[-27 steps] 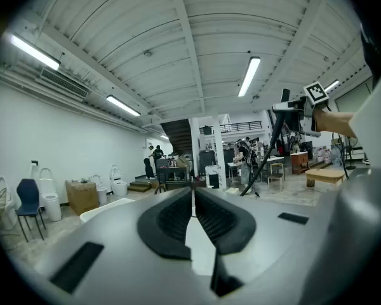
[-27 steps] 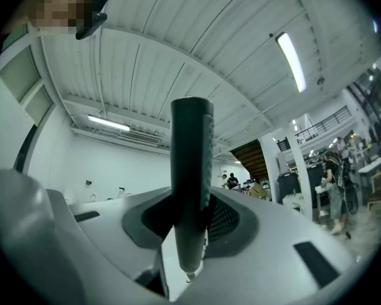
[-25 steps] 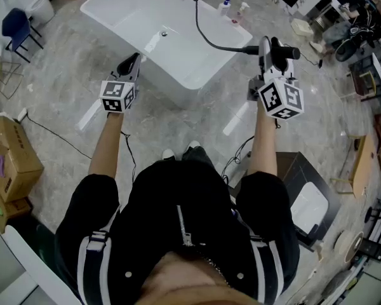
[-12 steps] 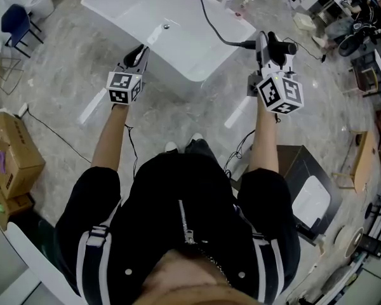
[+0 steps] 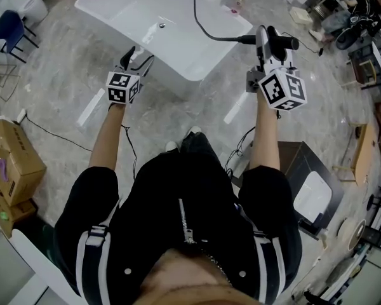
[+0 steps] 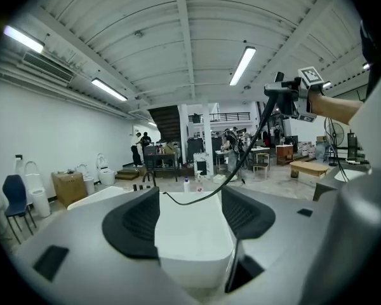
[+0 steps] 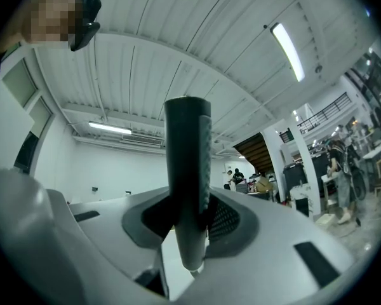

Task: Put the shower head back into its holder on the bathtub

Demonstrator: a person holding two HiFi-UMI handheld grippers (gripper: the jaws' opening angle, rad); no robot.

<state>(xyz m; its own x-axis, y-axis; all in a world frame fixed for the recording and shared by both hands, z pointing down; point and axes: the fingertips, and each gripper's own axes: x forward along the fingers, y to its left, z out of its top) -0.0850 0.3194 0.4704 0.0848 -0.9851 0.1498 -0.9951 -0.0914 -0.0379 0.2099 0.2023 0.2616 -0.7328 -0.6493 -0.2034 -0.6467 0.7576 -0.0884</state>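
Left claw [image 5: 138, 57]: jaws, shut a moment ago, have just been opening and stand wide, empty, facing the bathtub [image 5: 124, 8]. Right claw [image 5: 267, 38]: clamps the shower head [image 5: 289, 42].

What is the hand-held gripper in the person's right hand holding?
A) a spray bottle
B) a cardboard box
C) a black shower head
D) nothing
C: the right hand-held gripper has its jaws shut on the black shower head, whose hose trails to the bathtub.

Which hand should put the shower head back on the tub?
Right. The right gripper is clamped on the shower head, its hose trailing to the bathtub. The left gripper has jaws that have just been opening, with nothing between them.
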